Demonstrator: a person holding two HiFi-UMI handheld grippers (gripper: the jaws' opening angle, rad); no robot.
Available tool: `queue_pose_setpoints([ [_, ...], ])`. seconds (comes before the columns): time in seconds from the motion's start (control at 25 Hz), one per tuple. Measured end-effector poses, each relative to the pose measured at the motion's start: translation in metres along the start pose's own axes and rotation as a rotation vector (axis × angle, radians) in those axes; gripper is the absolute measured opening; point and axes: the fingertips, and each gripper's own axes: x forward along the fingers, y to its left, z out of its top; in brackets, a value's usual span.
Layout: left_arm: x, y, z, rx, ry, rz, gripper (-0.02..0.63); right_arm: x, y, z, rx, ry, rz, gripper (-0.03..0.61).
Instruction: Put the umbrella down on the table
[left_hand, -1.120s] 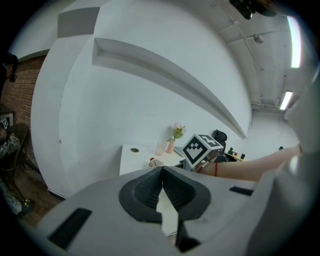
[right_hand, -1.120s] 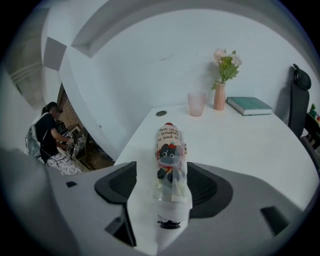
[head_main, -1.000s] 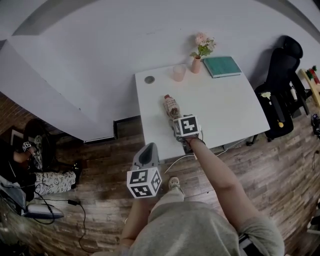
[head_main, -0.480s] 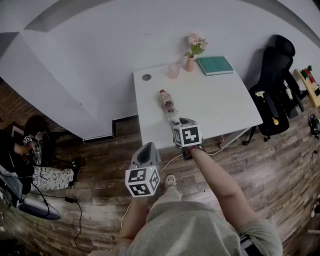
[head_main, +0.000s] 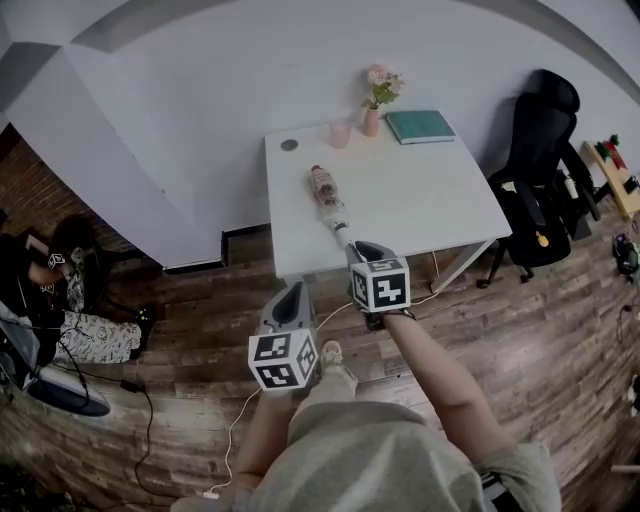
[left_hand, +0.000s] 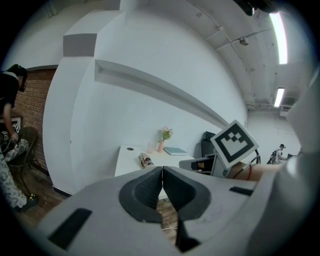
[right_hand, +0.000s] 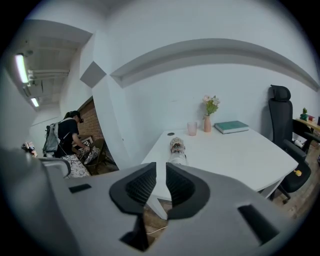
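The folded patterned umbrella (head_main: 325, 195) lies lengthwise on the white table (head_main: 430, 200), near its left side, with the pale handle end toward me. It also shows in the right gripper view (right_hand: 176, 149) and the left gripper view (left_hand: 145, 160). My right gripper (head_main: 358, 246) hangs just off the table's near edge, apart from the umbrella. Its jaws (right_hand: 161, 165) are closing, with a narrow gap and nothing between them. My left gripper (head_main: 297, 291) is over the floor to the left, and its jaws (left_hand: 162, 168) are shut and empty.
At the table's far edge stand a pink vase with flowers (head_main: 372, 115), a pink cup (head_main: 340, 135) and a teal book (head_main: 420, 126). A black office chair (head_main: 540, 130) is on the right. A person (head_main: 60, 290) sits at the far left. A cable (head_main: 235, 425) runs over the wood floor.
Both grippers have drawn back from the table toward me. The right one has left the umbrella's handle end and come off the table edge. The umbrella stays lying where it was.
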Motion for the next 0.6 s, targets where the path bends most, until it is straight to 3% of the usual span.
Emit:
queue_pose_setpoints([
  [0.6,-0.069,-0.046,-0.033,0.032,-0.008,-0.033,0.008,-0.111,0.021,-0.040,-0.014,-0.126,-0.006,0.003],
])
